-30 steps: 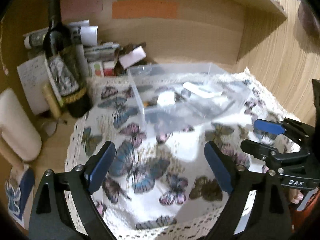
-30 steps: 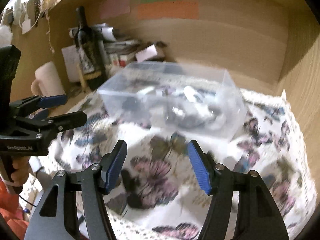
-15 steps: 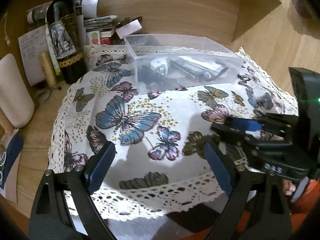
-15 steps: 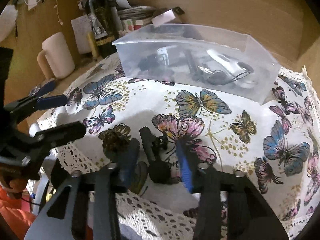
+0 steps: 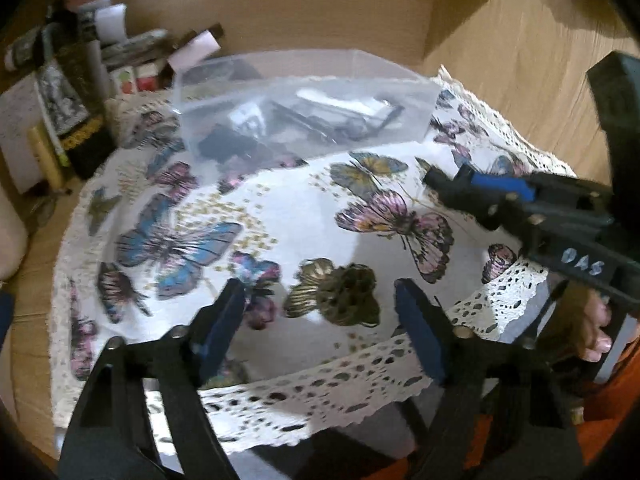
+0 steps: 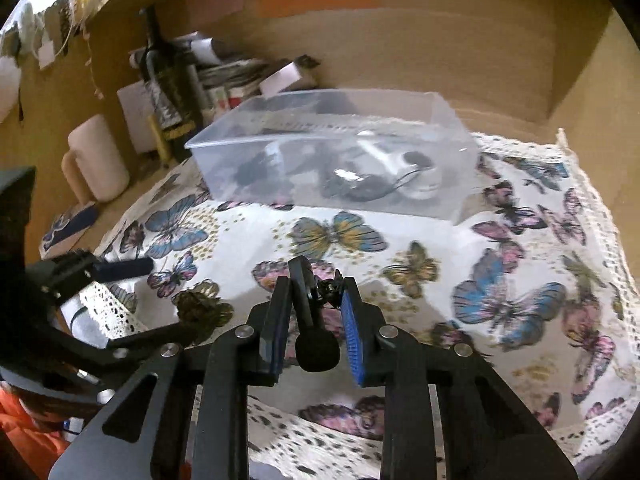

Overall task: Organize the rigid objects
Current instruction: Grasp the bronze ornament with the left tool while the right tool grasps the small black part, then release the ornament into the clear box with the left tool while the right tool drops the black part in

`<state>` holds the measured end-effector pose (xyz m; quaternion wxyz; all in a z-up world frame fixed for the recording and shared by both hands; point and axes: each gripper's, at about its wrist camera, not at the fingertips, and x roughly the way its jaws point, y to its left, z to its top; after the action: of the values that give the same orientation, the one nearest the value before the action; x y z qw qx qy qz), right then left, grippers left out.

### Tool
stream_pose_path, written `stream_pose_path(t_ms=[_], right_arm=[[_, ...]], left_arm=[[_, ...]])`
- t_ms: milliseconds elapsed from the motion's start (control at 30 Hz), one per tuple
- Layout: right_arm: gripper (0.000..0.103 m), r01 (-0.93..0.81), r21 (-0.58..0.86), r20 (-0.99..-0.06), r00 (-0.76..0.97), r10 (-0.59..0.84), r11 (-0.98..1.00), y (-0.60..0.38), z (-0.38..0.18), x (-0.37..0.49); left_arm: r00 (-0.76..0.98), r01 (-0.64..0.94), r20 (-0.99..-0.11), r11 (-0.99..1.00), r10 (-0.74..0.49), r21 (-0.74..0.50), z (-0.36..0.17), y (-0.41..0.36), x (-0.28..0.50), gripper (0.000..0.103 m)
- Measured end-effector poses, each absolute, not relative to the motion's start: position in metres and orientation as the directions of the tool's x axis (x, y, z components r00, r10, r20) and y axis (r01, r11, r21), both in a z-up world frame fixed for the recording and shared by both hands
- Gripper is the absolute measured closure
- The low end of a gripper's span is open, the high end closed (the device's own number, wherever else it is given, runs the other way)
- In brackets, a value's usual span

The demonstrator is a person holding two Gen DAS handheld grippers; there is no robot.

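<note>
Right claw now lifted off the butterfly cloth, clamped on a small black microphone; left claw wide.

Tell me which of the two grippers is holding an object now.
The right gripper. Its fingers are closed on a small black clip microphone with a foam ball end. The left gripper is open, with only the butterfly cloth between its fingers.

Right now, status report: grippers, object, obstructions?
Right gripper shut on black clip mic, above the cloth. Left gripper open, holding nothing. Bin ahead, top open; nothing between.
</note>
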<state>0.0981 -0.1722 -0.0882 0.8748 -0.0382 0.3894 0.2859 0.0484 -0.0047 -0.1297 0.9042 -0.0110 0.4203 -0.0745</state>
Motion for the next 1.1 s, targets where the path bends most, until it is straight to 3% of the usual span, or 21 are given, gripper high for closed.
stream_pose_path(t_ms=[67, 200, 367, 1100], right_arm=[[0.08, -0.522, 0.154, -0.698, 0.544, 0.466, 0.839, -0.177, -0.086, 0.098], [0.08, -0.51, 0.152, -0.685, 0.563, 0.462, 0.847, -0.185, -0.08, 0.099], [0.08, -0.503, 0.158, -0.663, 0.584, 0.468, 0.85, -0.191, -0.072, 0.103], [0.08, -0.517, 0.133, -0.509, 0.696, 0.506, 0.845, -0.173, -0.011, 0.153]], left_arm=[[0.622, 0.137, -0.768, 0.987, -0.151, -0.082, -0.133, -0.009, 0.053, 0.037], [0.63, 0.145, -0.765, 0.988, -0.135, -0.055, -0.135, -0.017, 0.056, 0.07], [0.632, 0.149, -0.757, 0.984, -0.167, -0.093, -0.128, -0.015, 0.061, 0.071], [0.777, 0.071, -0.621, 0.995, -0.097, -0.067, -0.033, 0.032, 0.12, 0.071]])
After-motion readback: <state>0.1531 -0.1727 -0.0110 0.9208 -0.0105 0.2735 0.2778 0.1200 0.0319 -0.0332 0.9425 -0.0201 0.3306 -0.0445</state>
